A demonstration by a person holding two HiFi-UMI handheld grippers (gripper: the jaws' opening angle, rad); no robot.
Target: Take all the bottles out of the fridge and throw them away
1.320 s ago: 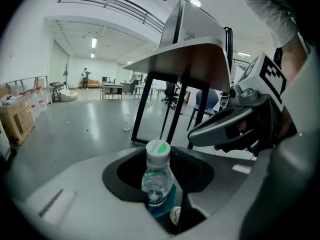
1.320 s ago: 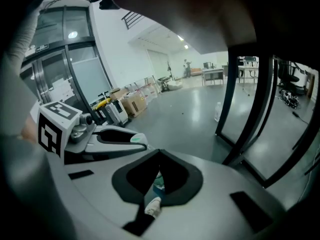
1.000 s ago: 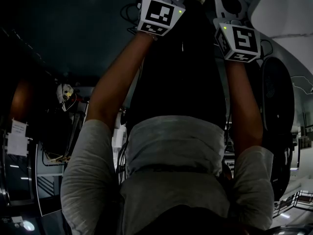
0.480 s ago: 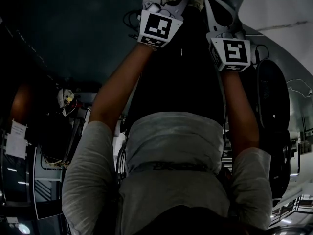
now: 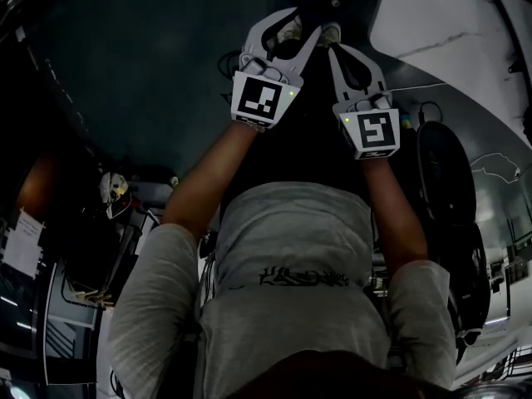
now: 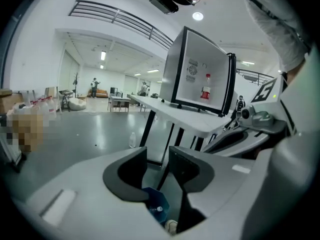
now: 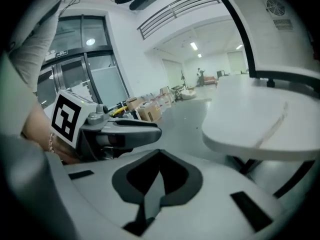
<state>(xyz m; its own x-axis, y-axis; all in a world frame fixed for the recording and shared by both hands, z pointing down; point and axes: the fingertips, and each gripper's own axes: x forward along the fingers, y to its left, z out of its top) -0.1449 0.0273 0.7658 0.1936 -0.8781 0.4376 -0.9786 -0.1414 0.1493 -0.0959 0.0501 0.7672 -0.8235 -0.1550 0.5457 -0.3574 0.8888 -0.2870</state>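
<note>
Head view, arms outstretched, left gripper (image 5: pixel 301 25) parted, right gripper (image 5: pixel 334 46) closed

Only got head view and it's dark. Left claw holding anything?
Observer: No. In the left gripper view the left claw is open, with nothing between its pads.
Operator: Right one?
Observer: The right claw is shut and empty.
Operator: Any bottles in the fridge?
Observer: Yes, one. A bottle with a red label stands inside the fridge, which sits on the white table.
</note>
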